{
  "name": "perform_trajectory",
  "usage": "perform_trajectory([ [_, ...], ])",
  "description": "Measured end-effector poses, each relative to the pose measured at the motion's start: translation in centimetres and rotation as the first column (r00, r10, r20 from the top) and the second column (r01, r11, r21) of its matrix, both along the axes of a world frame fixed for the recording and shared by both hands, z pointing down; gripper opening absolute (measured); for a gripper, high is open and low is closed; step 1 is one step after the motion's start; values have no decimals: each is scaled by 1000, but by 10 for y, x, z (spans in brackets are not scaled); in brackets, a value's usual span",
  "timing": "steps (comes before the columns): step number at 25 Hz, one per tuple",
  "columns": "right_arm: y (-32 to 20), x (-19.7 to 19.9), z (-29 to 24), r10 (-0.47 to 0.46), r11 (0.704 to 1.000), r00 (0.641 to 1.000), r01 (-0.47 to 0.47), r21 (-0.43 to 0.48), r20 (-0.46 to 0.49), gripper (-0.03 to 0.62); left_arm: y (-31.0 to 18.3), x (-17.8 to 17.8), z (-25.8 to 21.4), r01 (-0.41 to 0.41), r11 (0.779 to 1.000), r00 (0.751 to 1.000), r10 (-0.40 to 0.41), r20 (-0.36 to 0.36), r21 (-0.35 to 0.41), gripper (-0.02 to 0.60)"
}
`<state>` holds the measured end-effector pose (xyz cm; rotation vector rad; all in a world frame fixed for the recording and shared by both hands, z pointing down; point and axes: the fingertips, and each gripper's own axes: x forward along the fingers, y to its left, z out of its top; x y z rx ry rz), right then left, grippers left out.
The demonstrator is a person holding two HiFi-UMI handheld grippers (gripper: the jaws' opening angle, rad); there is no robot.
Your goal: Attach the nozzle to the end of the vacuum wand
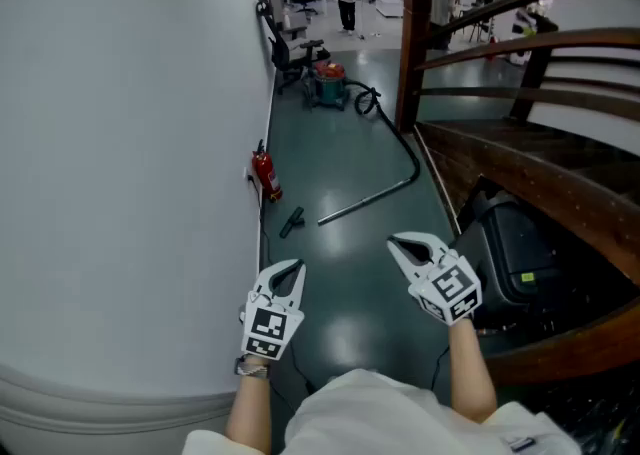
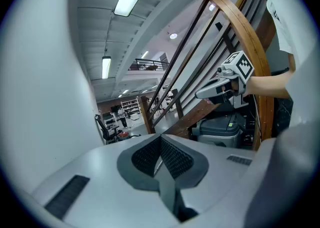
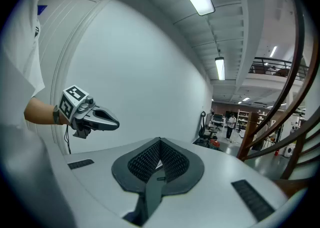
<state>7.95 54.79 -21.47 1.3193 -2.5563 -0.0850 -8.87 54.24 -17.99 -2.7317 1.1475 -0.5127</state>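
1. My left tongs (image 1: pixel 296 267) are clenched on nothing, pads pressed together; my right tongs (image 1: pixel 397 244) are clenched and empty too, both held out nearly level above the floor (image 1: pixel 340 158)
2. The nozzle (image 1: pixel 291 222), a small dark piece, lies on the floor just right of the fire extinguisher (image 1: pixel 266 175), on my side of it
3. The vacuum wand (image 1: pixel 365 201) lies further right of the extinguisher, its free end near the nozzle but apart from it
4. I judge this the approach step: nothing is picked up yet
5. Next I would need to step closer, lower both tongs, release them, and take the nozzle in one and the wand's free end in the other
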Motion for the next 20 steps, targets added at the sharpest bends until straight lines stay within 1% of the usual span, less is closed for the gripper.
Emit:
perform_trajectory([
  [6,-2,-3,-9,8,1000,1000,-8,7,5,26,-2,3,0,-1,1000,1000,1,-1,1,0],
  [9,-2,1,-3,-22,1000,999,21,16,35,26,-3,8,0,-2,1000,1000,2,-3,1,0],
  [12,-3,4,-5,-32,999,998,30,27,49,27,-3,12,-1,-5,1000,1000,5,-1,2,0],
  [20,-8,23,-10,-24,1000,996,22,22,85,26,-8,27,1,1,1000,1000,-1,6,0,-2],
])
